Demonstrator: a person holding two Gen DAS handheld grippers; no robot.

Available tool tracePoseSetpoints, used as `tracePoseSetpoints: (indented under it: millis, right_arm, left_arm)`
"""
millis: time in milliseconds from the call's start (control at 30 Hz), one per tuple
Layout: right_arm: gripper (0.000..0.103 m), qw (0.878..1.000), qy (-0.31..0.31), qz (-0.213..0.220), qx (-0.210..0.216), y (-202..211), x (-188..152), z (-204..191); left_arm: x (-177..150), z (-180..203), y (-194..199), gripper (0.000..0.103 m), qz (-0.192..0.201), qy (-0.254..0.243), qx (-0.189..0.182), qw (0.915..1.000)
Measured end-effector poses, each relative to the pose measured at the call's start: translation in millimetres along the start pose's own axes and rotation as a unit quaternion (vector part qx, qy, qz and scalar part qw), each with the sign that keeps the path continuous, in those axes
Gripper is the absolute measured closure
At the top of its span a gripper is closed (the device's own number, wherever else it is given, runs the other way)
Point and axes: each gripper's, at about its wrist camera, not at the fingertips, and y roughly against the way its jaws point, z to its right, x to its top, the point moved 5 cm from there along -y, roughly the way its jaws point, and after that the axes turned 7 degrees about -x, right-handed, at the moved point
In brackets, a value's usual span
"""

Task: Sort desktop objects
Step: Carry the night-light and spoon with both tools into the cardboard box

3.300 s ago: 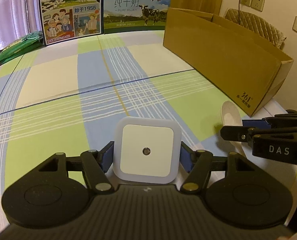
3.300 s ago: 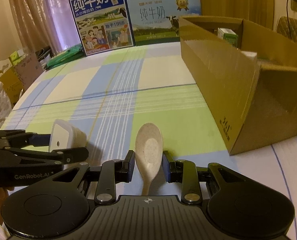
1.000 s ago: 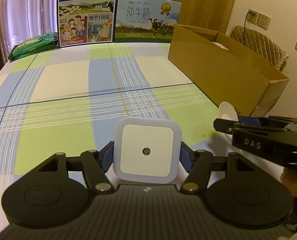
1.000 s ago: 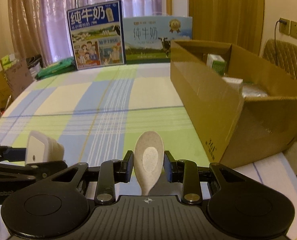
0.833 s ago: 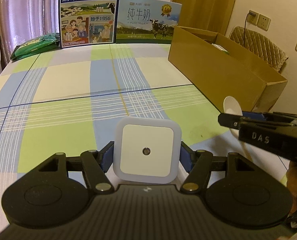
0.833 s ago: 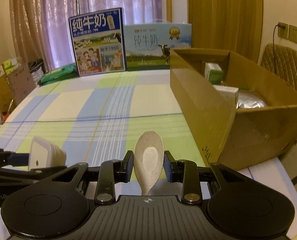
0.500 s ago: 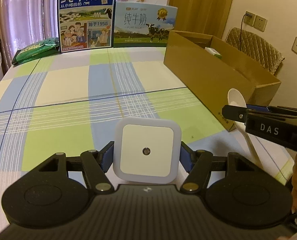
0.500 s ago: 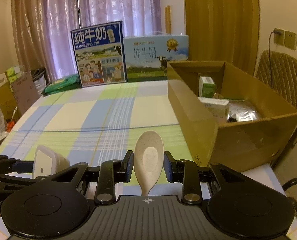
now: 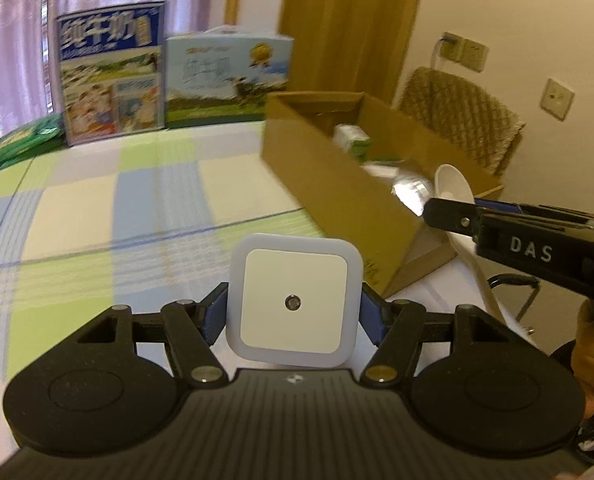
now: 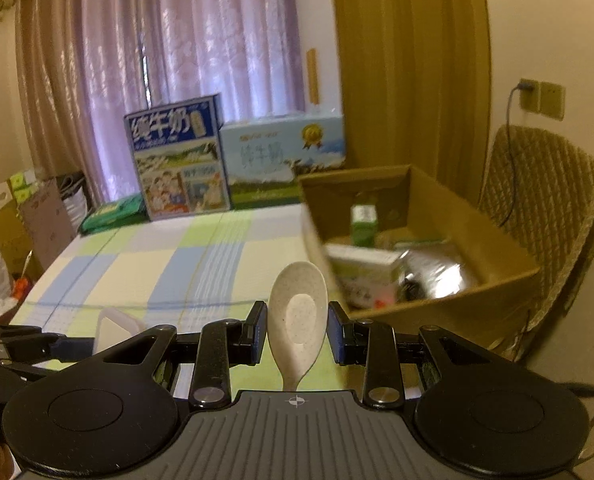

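Left wrist view: left gripper (image 9: 295,312) clamped on a white square night light (image 9: 295,300), held above the checked tablecloth (image 9: 97,208); right gripper (image 9: 449,210) at right, carrying a spoon (image 9: 453,182) just before the open cardboard box (image 9: 337,184). Right wrist view: right gripper (image 10: 297,332) closed on the spoon (image 10: 297,308), bowl upright; box (image 10: 473,216) ahead-right holds cartons and a foil pack; two milk cartons (image 10: 177,156) at the far table edge, chair (image 10: 545,200) beyond the box

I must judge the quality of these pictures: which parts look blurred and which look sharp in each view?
Left wrist view: the milk cartons and the cardboard box are smeared by motion blur, while the night light in the jaws is sharp. Right wrist view: the box contents are blurred, the spoon is crisp; the fisheye bends the edges.
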Motion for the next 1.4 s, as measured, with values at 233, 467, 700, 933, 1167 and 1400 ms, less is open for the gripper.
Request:
tracePoseSetpoints:
  millis: [233, 467, 700, 933, 1167, 1400]
  right_arm:
    - [0.074, 1.0, 0.003, 0.011, -0.013, -9, 37, 49]
    - [0.074, 1.0, 0.01, 0.008, -0.015, -33, 71, 93]
    - [0.074, 1.0, 0.006, -0.003, -0.014, -62, 85, 117]
    - [0.074, 1.0, 0.002, -0.011, -0.007, -88, 91, 124]
    - [0.074, 1.0, 0.002, -0.015, -0.006, -104, 94, 130]
    - [0.074, 1.0, -0.001, -0.011, -0.009, -116, 102, 134]
  left_arm:
    - [43, 42, -22, 0.042, 0.014, -0.018, -0.035, 0.9991]
    - [86, 71, -53, 0.042, 0.023, -0.016, -0.056, 0.998]
    - [110, 81, -86, 0.042, 0.015, -0.001, -0.065, 0.9978]
    - [122, 85, -112, 0.042, 0.007, 0.001, -0.064, 0.9979]
    - [120, 81, -132, 0.042, -0.006, 0.009, -0.064, 0.9979]
    - [122, 76, -146, 0.041, -0.005, 0.025, -0.07, 0.9972]
